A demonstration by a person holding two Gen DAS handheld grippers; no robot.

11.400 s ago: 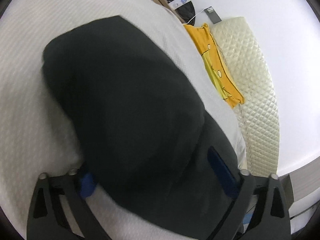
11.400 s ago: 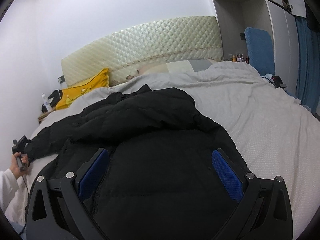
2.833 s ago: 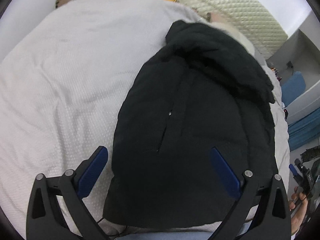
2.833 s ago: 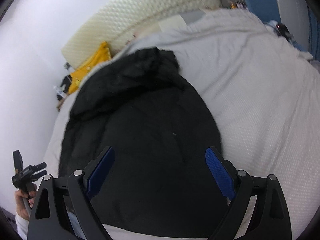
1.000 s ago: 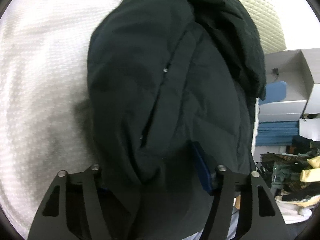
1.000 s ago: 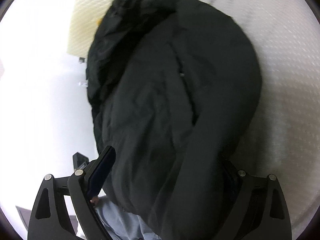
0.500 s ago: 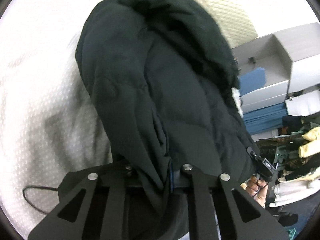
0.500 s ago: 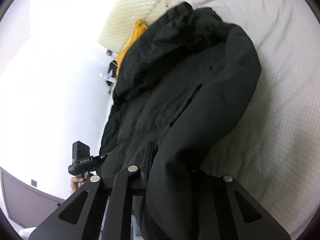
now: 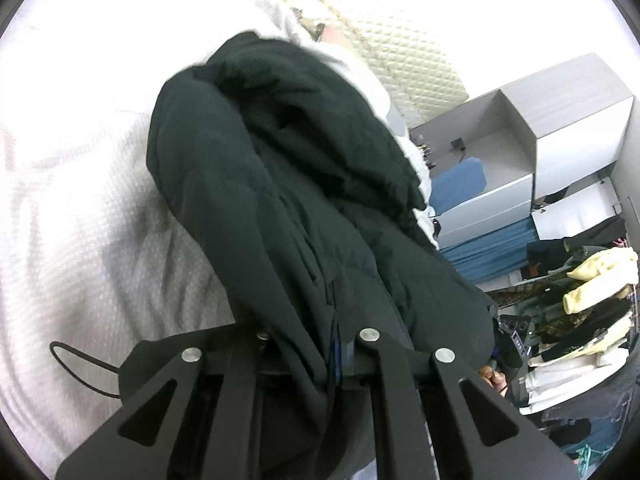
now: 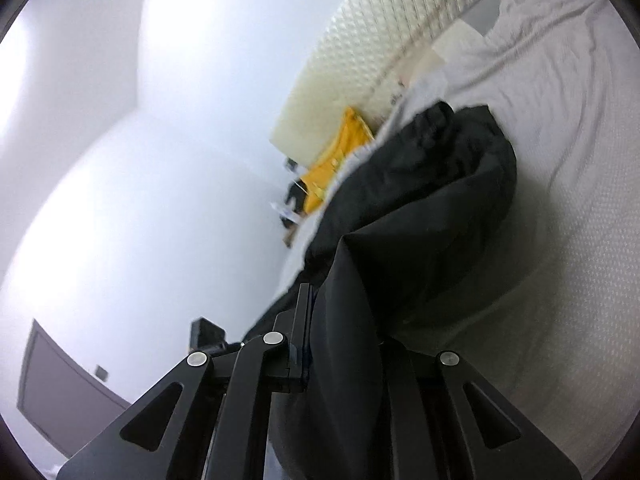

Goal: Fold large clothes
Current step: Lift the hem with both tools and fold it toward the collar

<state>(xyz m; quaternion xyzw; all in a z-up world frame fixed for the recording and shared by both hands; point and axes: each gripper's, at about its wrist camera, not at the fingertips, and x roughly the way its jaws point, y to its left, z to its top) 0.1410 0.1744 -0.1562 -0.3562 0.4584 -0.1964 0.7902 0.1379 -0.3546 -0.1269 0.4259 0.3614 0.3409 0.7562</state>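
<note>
Now black jacket (image 9: 304, 216) hem clamped between left fingers (image 9: 336, 354), likewise between right fingers (image 10: 306, 340)

There is 1 black padded jacket (image 9: 304, 184) on 1 bed (image 9: 80, 184) with 1 white textured cover. 2 tools are in view, the left tool (image 9: 316, 344) and the right tool (image 10: 340, 344), each with 2 fingers pinched on jacket fabric. 1 quilted cream headboard (image 10: 360, 52) stands at the bed's head edge, with 1 yellow cloth (image 10: 336, 152) at its corner. 1 black cable (image 9: 76, 368) loops on the cover. 1 blue chair back (image 9: 460, 184) stands beyond the bed's far edge.
</note>
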